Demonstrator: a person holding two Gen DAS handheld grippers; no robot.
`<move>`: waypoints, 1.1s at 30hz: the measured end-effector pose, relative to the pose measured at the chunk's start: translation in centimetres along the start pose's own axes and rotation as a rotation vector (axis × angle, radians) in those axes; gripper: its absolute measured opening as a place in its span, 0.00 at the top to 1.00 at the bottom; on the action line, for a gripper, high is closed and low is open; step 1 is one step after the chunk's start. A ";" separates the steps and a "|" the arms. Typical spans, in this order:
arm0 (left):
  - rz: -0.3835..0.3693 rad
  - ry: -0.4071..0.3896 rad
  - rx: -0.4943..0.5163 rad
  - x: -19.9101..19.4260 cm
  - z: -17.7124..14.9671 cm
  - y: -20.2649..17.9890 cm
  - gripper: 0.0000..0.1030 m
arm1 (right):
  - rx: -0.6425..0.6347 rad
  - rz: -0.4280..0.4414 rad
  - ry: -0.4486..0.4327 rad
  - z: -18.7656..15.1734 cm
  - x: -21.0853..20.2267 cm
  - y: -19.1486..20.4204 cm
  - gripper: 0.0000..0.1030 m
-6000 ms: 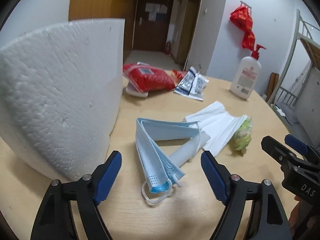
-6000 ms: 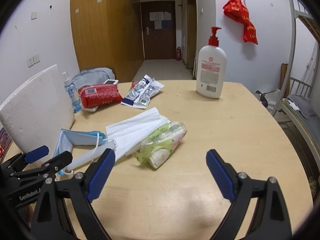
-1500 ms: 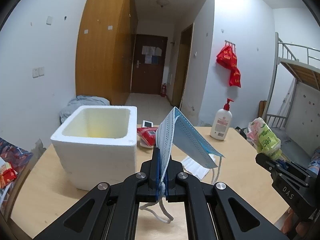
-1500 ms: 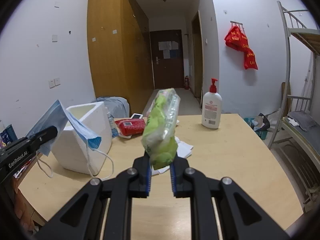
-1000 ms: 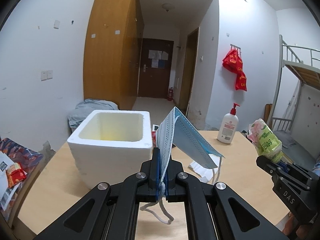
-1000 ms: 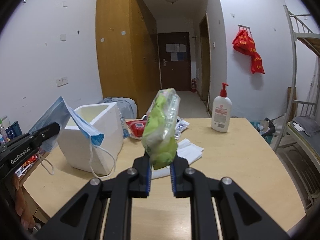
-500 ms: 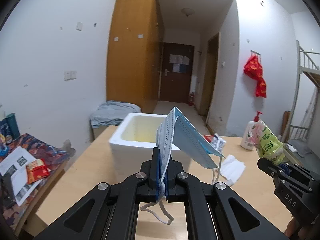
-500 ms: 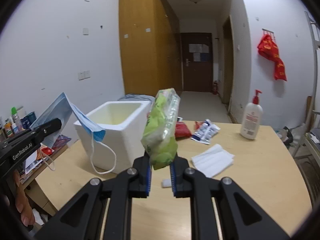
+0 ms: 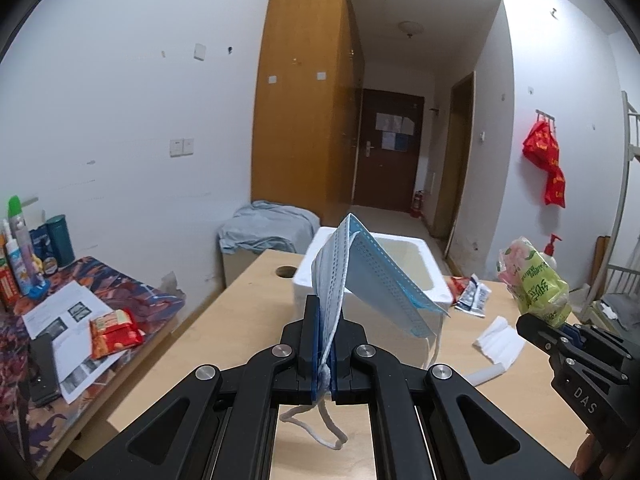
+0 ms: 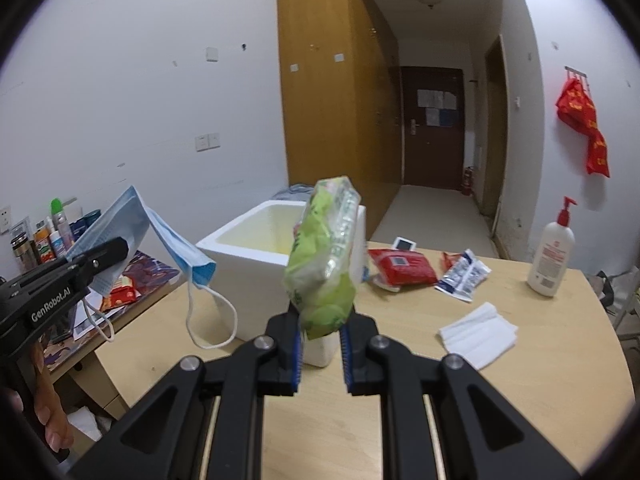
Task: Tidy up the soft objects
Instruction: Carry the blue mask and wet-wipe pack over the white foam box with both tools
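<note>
Clutter fills the low side table (image 9: 120, 280) far to the left of both tongs: spray cans, papers, a red snack packet (image 9: 114, 326), all standing apart from the wooden table's (image 9: 248, 308) left edge. The left gripper (image 9: 324, 344) is clamped fully shut on a pale blue surgical mask (image 9: 360, 276), folded so it stands up like a tent, one white ear loop (image 9: 316, 428) dangling below the fingers. Straight ahead of it, and partly hidden behind the mask, sits an open white foam box (image 10: 256, 264) with a yellowish inside. A round hole (image 9: 285, 270) in the tabletop lies just left of the box; bare wood runs from there back toward the tongs.

To the right, the right gripper (image 10: 320, 344) is closed on the lower end of a green, crinkled packet of tissues (image 10: 324, 256), held upright with clear film at its top; the print is too blurred to read. It covers the box's near right corner. Farther right lie a red pouch (image 10: 402, 272), foil sachets (image 10: 462, 274), a folded white cloth (image 10: 478, 334) and a pump bottle (image 10: 552, 256) near the far right edge. Open tabletop lies ahead of the right tongs.
</note>
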State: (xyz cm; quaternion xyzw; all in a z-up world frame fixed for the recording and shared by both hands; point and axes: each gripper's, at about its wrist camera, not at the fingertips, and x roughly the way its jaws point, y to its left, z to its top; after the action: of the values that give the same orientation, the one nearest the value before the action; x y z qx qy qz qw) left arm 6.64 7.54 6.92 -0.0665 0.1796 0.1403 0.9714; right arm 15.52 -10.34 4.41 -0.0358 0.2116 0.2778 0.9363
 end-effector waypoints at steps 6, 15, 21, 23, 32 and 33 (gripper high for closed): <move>0.030 0.000 -0.015 -0.4 0.0 1.3 0.97 | -0.016 0.031 0.003 0.3 0.7 1.1 0.82; 0.024 0.005 -0.014 0.0 0.0 1.3 0.97 | -0.016 0.032 0.009 0.6 1.1 1.6 0.82; 0.017 0.004 -0.018 0.4 0.3 1.3 0.97 | -0.016 0.027 0.009 0.9 1.4 1.6 0.82; 0.010 0.008 -0.022 0.7 0.4 1.4 0.97 | -0.018 0.024 0.009 0.9 1.5 1.8 0.82; -0.012 -0.003 -0.020 1.8 1.5 0.9 0.97 | -0.034 0.015 -0.008 2.4 2.4 2.0 0.82; -0.013 -0.003 -0.018 1.9 1.6 0.8 0.97 | -0.037 0.016 -0.009 2.6 2.6 2.0 0.82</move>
State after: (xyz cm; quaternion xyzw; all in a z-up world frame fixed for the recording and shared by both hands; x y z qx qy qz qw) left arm 8.66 9.11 7.62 -0.0764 0.1761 0.1356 0.9720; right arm 17.41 -6.87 5.82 -0.0501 0.2024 0.2891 0.9343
